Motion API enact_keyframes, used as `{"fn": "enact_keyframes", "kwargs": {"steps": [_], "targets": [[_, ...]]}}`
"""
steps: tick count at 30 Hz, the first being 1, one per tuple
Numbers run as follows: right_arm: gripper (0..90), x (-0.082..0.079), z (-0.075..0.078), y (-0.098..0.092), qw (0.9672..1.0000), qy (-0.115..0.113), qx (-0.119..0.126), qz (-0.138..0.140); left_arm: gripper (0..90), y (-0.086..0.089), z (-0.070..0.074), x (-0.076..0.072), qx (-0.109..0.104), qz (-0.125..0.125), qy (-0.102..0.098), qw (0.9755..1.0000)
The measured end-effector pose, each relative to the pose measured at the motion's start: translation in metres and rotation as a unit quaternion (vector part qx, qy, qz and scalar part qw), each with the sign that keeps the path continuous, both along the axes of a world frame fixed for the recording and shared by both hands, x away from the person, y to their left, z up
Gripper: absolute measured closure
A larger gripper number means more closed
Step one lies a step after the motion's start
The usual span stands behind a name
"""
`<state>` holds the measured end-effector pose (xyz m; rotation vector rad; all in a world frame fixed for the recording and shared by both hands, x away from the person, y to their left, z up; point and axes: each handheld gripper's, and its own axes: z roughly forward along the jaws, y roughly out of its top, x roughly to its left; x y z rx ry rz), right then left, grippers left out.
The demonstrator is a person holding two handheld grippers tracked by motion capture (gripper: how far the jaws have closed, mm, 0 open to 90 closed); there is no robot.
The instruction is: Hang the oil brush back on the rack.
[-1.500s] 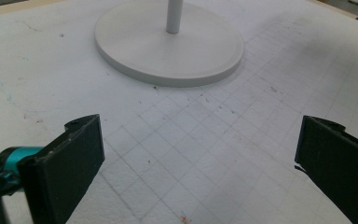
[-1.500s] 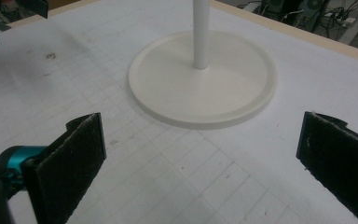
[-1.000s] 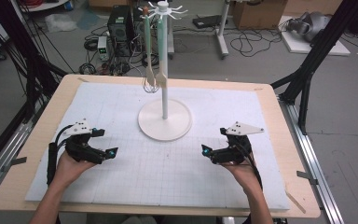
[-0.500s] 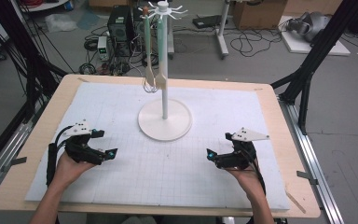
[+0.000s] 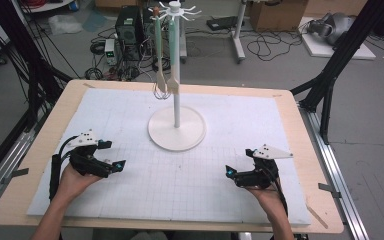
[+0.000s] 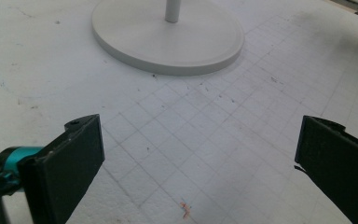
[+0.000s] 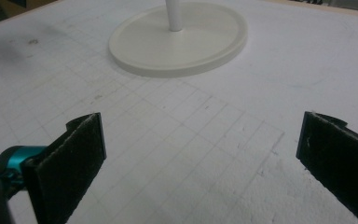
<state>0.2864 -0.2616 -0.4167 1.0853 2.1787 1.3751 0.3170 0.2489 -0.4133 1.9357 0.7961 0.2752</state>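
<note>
I have both claws parked low on the white gridded mat (image 5: pixel 190 185) that covers the wooden tabletop (image 5: pixel 305 125). The left claw (image 5: pixel 119 165) sits at the lower left of the high view and the right claw (image 5: pixel 228 172) at the lower right. In both gripper views the black jaws stand wide apart with only bare mat between them, so both are released and grasp nothing.

The thing nearest to both is the white utensil stand with a round flat base (image 5: pixel 176 129) and a thin upright pole, at the middle of the frame. Its base fills the top of the left gripper view (image 6: pixel 168 37) and of the right gripper view (image 7: pixel 177 39). From the hooked crown at the upper middle hang two pale green long-handled utensils (image 5: pixel 172 50) and a small wire whisk (image 5: pixel 161 90), close beside the pole.

I judge this a resting stage, with no reach begun. The next move calls for lifting one claw well above the mat toward the hanging handles, approaching from the side so the pole is not knocked.

Open mat lies between the claws and the base; the tabletop's near edge runs just behind my hands.
</note>
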Motion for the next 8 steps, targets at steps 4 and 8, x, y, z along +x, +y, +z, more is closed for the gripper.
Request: {"fn": "enact_keyframes", "kwargs": {"steps": [4,8], "targets": [[0.0,-0.0012,-0.0049,0.001,0.9999,0.007,-0.007,0.003,1.7,0.0002,-0.001,0.0005,0.001,-0.002,0.0,1.0],[0.0,-0.0008,-0.0056,0.0011,1.0,0.004,-0.004,0.003,1.7,0.0001,-0.001,0.0005,0.002,-0.003,0.0,1.0]]}}
